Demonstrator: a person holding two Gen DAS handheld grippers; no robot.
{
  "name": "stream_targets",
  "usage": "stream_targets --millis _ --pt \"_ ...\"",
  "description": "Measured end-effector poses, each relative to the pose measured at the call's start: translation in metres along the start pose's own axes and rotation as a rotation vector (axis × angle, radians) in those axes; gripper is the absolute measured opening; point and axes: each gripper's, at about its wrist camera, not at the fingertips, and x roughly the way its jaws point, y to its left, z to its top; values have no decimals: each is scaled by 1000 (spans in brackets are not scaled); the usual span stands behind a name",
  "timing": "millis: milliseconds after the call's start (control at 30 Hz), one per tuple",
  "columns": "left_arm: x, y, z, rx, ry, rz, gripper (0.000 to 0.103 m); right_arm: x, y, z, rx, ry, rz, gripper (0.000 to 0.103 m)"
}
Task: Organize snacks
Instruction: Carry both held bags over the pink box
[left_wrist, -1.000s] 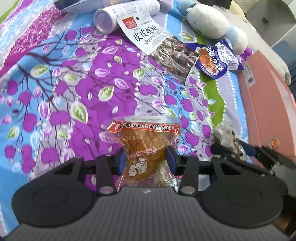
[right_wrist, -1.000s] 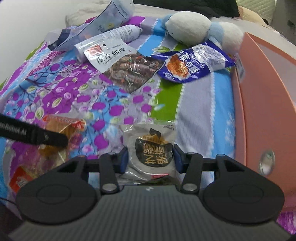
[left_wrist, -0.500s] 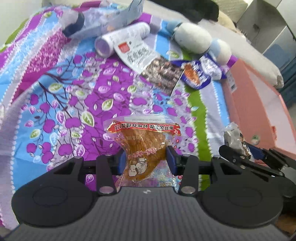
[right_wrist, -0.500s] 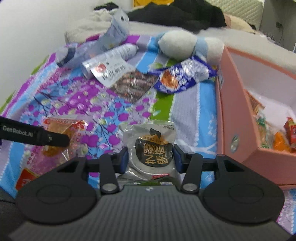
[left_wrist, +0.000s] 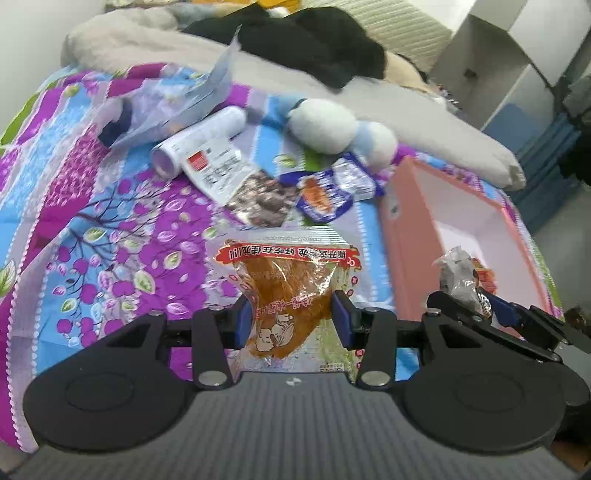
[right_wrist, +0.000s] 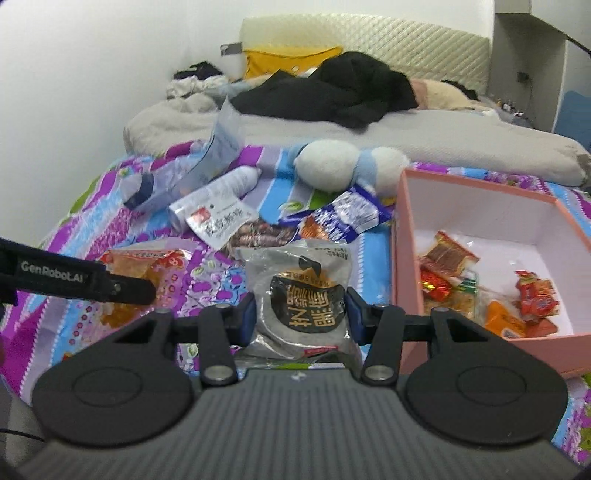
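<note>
Snacks, two packets lifted off the bedspread (left_wrist: 110, 236). Orange packet (left_wrist: 288, 295) clamped between blue pads of left gripper (left_wrist: 291, 319), held clear above the cloth. Grey packet (right_wrist: 301, 295) with black label clamped in right gripper (right_wrist: 301, 314), likewise aloft. Pink box (right_wrist: 406, 258) at 3 o'clock from grey packet, open, several red and orange wrapped snacks (right_wrist: 487, 295) inside. Blue packet (right_wrist: 343, 218) and white shrimp packet (right_wrist: 218, 218) lying on bedspread at 12 o'clock, near box corner. Plush toy (right_wrist: 332, 164) and white can (right_wrist: 236, 184) beyond them. Left gripper's finger visible at 9 o'clock in right view.
</note>
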Motion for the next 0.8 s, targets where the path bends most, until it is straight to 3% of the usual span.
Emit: stream_targets --millis 467,800 --pt "-5 -104 -15 120 45 -170 50 -82 -58 -16 88 -51 -143 51" --pt "25 -167 -4 191 111 -241 50 -89 -109 -16 174 -45 -223 51"
